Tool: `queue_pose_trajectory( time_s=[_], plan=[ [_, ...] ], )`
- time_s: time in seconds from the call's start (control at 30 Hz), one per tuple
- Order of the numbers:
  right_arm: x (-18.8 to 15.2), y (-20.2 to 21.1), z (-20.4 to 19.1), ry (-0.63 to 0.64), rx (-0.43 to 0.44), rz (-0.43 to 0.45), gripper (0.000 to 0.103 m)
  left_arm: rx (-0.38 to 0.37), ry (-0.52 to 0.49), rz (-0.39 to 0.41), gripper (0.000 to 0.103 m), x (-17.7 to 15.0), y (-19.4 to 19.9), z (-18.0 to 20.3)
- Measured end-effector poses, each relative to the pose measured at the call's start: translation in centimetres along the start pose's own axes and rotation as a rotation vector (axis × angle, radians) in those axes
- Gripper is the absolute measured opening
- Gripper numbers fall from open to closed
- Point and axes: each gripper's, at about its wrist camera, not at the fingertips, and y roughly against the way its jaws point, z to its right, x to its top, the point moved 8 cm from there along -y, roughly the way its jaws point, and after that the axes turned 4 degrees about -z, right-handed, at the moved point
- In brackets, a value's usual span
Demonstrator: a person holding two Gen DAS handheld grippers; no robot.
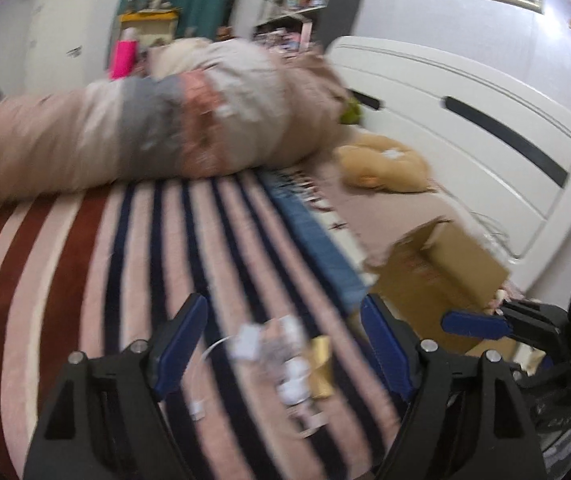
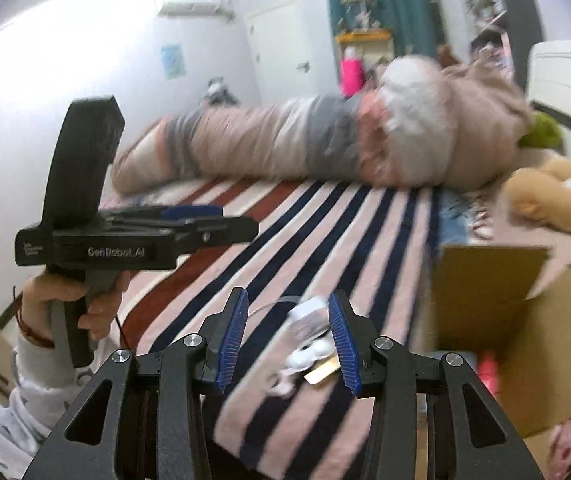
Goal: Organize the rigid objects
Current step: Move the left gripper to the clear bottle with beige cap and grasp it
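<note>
A small heap of white bits with a thin white cable and a gold piece lies on the striped blanket. My left gripper hovers over the heap, its jaws wide open and nothing between the pads. In the right wrist view the same white bits and gold piece lie on the bed below my right gripper. Its jaws stand apart and empty. The right gripper sits to the right of the heap, by an open cardboard box. A hand holds the left gripper.
The cardboard box stands open at the bed's right side with a pink thing inside. A long rolled quilt lies across the far side of the bed. A tan plush toy rests by the white headboard.
</note>
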Motion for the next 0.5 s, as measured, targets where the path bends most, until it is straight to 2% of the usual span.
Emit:
queue_pose_trajectory(
  time_s=[0.07,0.13,0.27,0.37,0.5],
  plan=[
    [-1.0,-2.6,-0.9,0.0,-0.021,-0.058,0.038,0.045,0.033,-0.012,0.077,-1.8,-0.5,-2.4],
    [-2.4,-5.0,-1.1,-0.014,-0.036,-0.109,0.038,0.041,0.058,-0.032,0.077,-3.3,-1.4,-3.6],
    [-6.6,-10.1,-0.6,-0.098,0.001,-0.246,0.038,0.018,0.11,-0.088,0.077,-6.4,-3.4,-5.4],
    [-9.4,-12.5,0.0,-0.116,-0.044,-0.284,0.042,0.011,0.118,-0.116,0.077,-7.8,-4.3,-5.6],
    [-11.2,-14.2,0.8,-0.141,-0.047,-0.267,0.047,-0.003,0.113,-0.158,0.077,-9.1,-6.0,-5.4]
  ],
)
